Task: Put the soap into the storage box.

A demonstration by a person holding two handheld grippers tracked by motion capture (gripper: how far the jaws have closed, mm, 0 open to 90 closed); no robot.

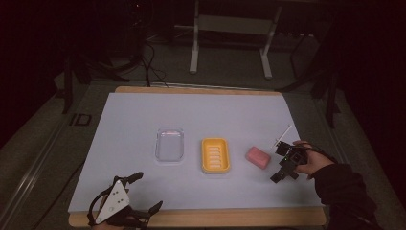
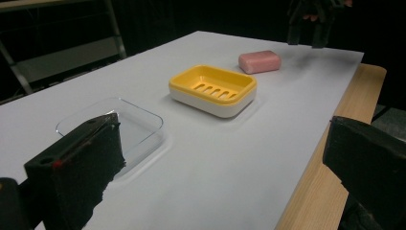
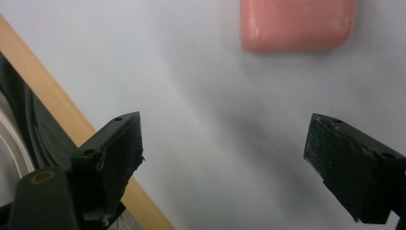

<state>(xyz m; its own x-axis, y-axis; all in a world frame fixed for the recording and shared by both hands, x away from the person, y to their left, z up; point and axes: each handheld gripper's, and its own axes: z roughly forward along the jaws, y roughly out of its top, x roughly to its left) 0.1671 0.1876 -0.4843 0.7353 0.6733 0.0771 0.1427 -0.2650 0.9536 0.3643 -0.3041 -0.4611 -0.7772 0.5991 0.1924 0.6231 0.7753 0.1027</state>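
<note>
**Right gripper poised beside soap bar; pick-up not yet begun**

Nearest the high camera, the left gripper (image 1: 143, 194) rests at the table's near wooden edge (image 1: 201, 218), jaws wide apart and empty. From its own view the jaws frame the whole row of items across the white sheet (image 2: 230, 158).

The right gripper (image 1: 283, 165) hovers just beside the pink soap bar (image 1: 258, 157), not touching it. In the right gripper view its jaws stand well apart with nothing between them; the soap bar (image 3: 298, 24) lies ahead of them, flat on the sheet.

Position of items: the soap bar sits to the right of the yellow soap dish (image 1: 216, 155), near but apart. A clear lid (image 1: 170, 144) lies left of the dish, also apart.

Judgement: the step in hand is the approach to the soap bar. The next move calls for advancing the open jaws until they straddle the bar, then closing squarely on its sides.

Clearance: open sheet surrounds the bar on all sides. The dish's raised rim lies on the likely path and would need clearing from above. The table's right edge (image 1: 313, 191) is close behind the right hand (image 1: 316, 160).
</note>
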